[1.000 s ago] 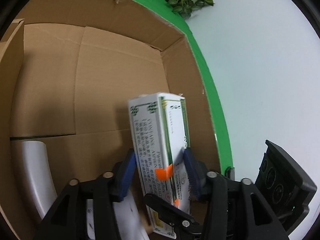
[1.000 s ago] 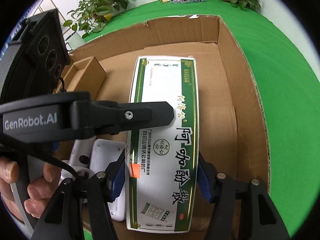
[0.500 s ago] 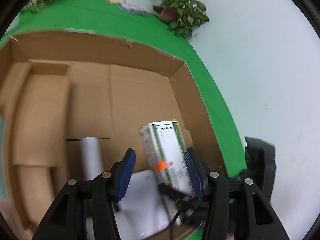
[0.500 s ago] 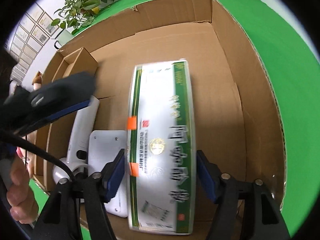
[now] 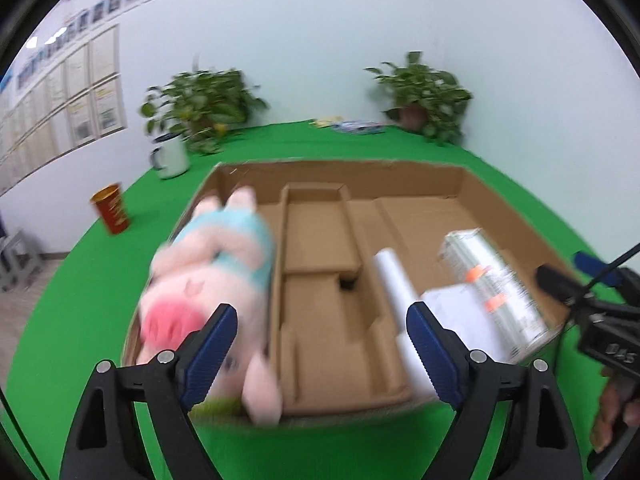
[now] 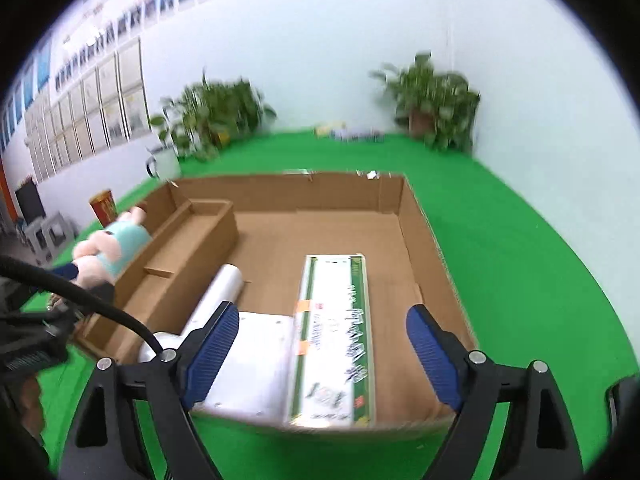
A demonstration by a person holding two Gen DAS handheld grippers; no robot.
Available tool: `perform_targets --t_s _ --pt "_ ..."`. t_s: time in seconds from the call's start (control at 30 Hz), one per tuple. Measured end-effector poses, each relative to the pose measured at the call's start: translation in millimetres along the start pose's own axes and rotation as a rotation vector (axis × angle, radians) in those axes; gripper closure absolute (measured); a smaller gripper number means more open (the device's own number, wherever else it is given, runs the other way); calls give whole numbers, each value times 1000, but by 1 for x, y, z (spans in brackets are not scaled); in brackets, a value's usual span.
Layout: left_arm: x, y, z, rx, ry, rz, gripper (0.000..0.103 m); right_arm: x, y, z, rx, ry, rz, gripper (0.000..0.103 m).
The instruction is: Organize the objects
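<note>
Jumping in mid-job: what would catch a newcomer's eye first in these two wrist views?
The pink plush pig in a teal top, lying along the left edge of the open cardboard box on the green cloth. Next, the long green-and-white carton lying flat inside the box at right, beside white items. Both grippers, left and right, are open, holding nothing.

The right tool has just been opening and now stands wide with nothing between its blue pads – above the near edge of the cardboard box on the green table. Inside lie a green-and-white carton, a white device touching its left side, and a white tube – a plush pig lies far left.
</note>
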State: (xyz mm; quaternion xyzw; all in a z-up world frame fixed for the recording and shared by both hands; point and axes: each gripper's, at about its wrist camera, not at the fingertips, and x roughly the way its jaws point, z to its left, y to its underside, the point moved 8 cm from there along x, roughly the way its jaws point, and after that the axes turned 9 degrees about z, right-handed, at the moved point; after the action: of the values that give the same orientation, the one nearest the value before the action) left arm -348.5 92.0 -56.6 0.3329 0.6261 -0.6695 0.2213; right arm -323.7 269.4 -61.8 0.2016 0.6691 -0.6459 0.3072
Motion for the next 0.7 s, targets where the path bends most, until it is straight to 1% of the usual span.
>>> perform_targets --t_s 0.07,0.1,0.13,0.17,0.2,0.3,0.37,0.47,0.6,0.63,0.7 --pt "4 17 -1 2 -28 -25 17 -2 8 4 2 17 -34 17" --pt "8 24 1 9 -46 -35 16 5 8 9 1 29 -44 17" --pt "10 29 1 15 -76 -38 11 7 12 10 2 41 -55 17" --pt "21 31 -4 12 -92 -38 9 6 16 9 2 47 -59 17" --pt "22 33 -3 0 -109 -51 5 8 20 8 -1 47 -57 17" --pt "30 33 1 -39 -112 -78 1 13 29 2 5 52 -40 17" --pt "31 36 -1 -32 -123 -92 0 14 33 0 2 65 -34 17" --pt "31 33 -2 -34 -119 -89 0 12 36 3 -45 106 -53 16" --pt "30 30 -2 -34 -119 -87 0 13 36 1 -34 117 -54 10" --pt "30 29 -2 -34 -120 -86 0 13 36 1 -36 122 -52 6" --pt "29 29 -3 -33 -122 -85 0 14 36 -1 -27 127 -48 1"
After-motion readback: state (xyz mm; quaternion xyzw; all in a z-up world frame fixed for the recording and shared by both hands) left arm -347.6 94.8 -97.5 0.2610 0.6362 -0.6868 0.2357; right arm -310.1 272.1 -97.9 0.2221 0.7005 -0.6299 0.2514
